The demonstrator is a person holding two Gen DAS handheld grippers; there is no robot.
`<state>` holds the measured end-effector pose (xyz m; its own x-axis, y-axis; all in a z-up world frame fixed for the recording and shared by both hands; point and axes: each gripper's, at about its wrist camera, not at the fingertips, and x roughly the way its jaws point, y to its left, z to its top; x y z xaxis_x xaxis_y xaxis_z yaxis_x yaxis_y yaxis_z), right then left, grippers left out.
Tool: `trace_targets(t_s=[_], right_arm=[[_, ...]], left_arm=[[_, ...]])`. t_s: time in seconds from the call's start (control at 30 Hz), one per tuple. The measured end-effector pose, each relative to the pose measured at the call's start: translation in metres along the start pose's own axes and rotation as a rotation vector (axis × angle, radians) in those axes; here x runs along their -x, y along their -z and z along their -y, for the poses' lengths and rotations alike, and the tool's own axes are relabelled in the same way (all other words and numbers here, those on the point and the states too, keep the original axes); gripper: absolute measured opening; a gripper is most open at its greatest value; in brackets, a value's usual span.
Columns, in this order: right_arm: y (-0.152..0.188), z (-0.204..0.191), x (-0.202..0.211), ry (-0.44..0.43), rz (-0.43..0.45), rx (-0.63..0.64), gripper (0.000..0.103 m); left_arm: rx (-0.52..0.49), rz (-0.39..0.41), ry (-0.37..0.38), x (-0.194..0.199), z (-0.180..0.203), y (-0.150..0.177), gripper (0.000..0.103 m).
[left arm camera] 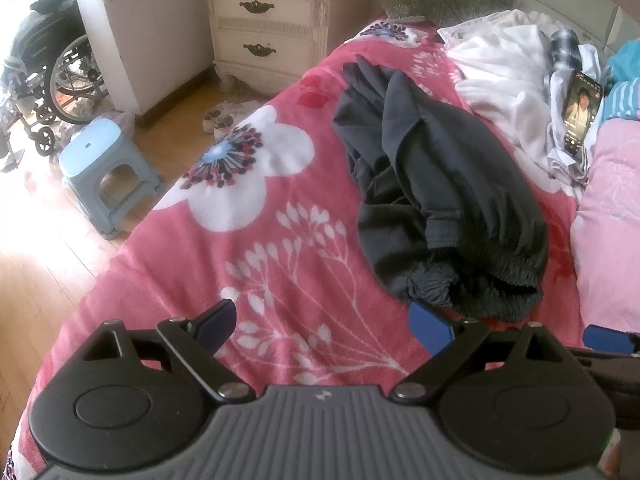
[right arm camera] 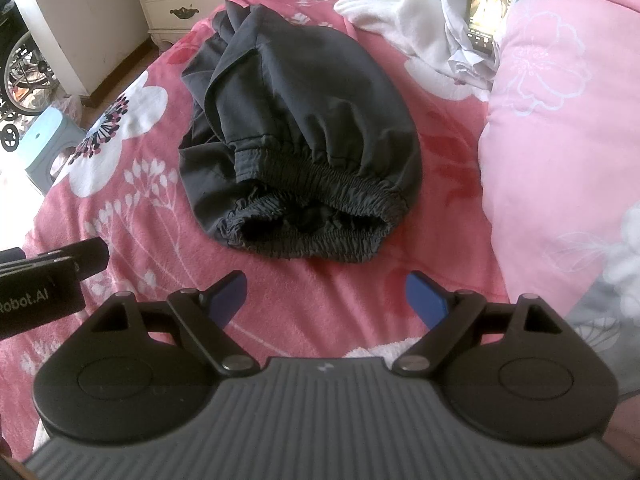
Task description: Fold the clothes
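We hold both the left hand-held gripper [left arm camera: 324, 322] and right hand-held gripper [right arm camera: 326, 296] spread, empty, above the bed [left arm camera: 256, 240], short of the black trousers [right arm camera: 304, 120].

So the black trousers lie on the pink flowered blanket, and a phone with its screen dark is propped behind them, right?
Not quite: the phone has its screen lit, showing a picture, as the right wrist view shows. The black trousers do lie on the pink flowered blanket.
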<state>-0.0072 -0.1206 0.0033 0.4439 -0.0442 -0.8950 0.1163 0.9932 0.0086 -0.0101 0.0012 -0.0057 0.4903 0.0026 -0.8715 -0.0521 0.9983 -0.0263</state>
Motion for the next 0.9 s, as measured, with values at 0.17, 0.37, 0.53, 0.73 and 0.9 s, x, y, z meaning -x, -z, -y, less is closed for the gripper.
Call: trace_targets(t_s=[0.17, 0.37, 0.53, 0.73, 0.9], right_arm=[[-0.0005, -0.0006, -0.0003, 0.0, -0.001, 0.001, 0.087], [-0.0004, -0.0006, -0.0016, -0.001, -0.002, 0.004, 0.087], [-0.0005, -0.0013, -0.0026, 0.0, -0.003, 0.005, 0.087], [-0.0012, -0.0015, -0.0039, -0.002, -0.006, 0.005, 0.087], [-0.0013, -0.0017, -0.0044, -0.002, -0.005, 0.006, 0.087]], left_arm=[[-0.002, -0.002, -0.002, -0.0007, 0.0008, -0.0002, 0.094], [-0.005, -0.005, -0.002, -0.002, 0.0012, -0.0003, 0.094], [-0.006, -0.007, -0.002, -0.0027, 0.001, 0.0001, 0.094], [-0.013, -0.008, -0.002, -0.0034, 0.0018, 0.0, 0.094], [-0.017, -0.01, -0.001, -0.0042, 0.0024, 0.0006, 0.094]])
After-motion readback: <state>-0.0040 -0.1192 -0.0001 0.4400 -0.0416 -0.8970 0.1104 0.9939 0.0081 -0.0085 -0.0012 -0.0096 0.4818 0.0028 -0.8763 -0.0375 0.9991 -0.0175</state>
